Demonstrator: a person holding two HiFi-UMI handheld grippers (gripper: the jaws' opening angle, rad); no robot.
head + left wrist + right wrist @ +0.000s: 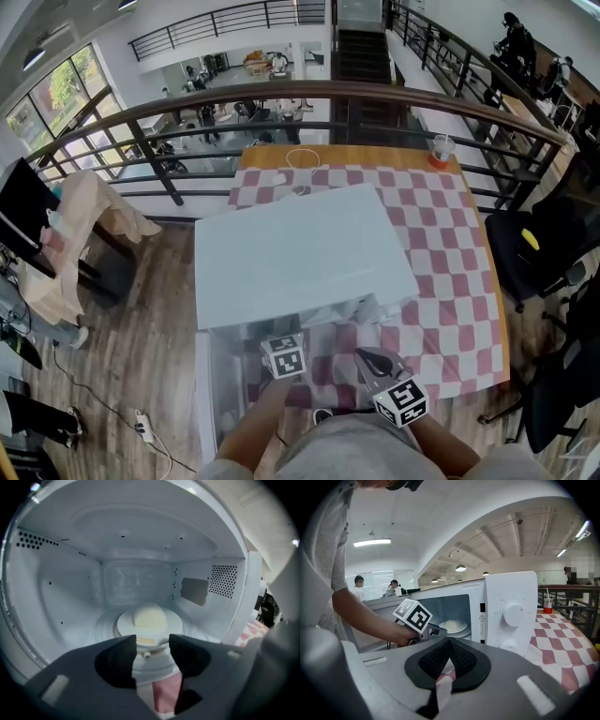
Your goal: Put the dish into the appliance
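A white microwave (300, 253) stands open on the table, its front toward me. Inside, a white dish (149, 624) with a pale round bun (149, 615) rests on the turntable; the dish (452, 626) also shows through the opening in the right gripper view. My left gripper (152, 645) hovers just outside the cavity, open, jaws apart with nothing between them and the dish well beyond the tips. Its marker cube (284, 356) sits at the microwave's front. My right gripper (449, 641) is held back near my body, shut, its pads meeting on nothing.
The microwave's control knobs (513, 613) are to the right of the opening. A red-and-white checked cloth (450, 272) covers the table, and a cup of red drink (441, 150) stands at the far right corner. A railing (281, 94) runs behind the table; a black chair (544, 244) stands at right.
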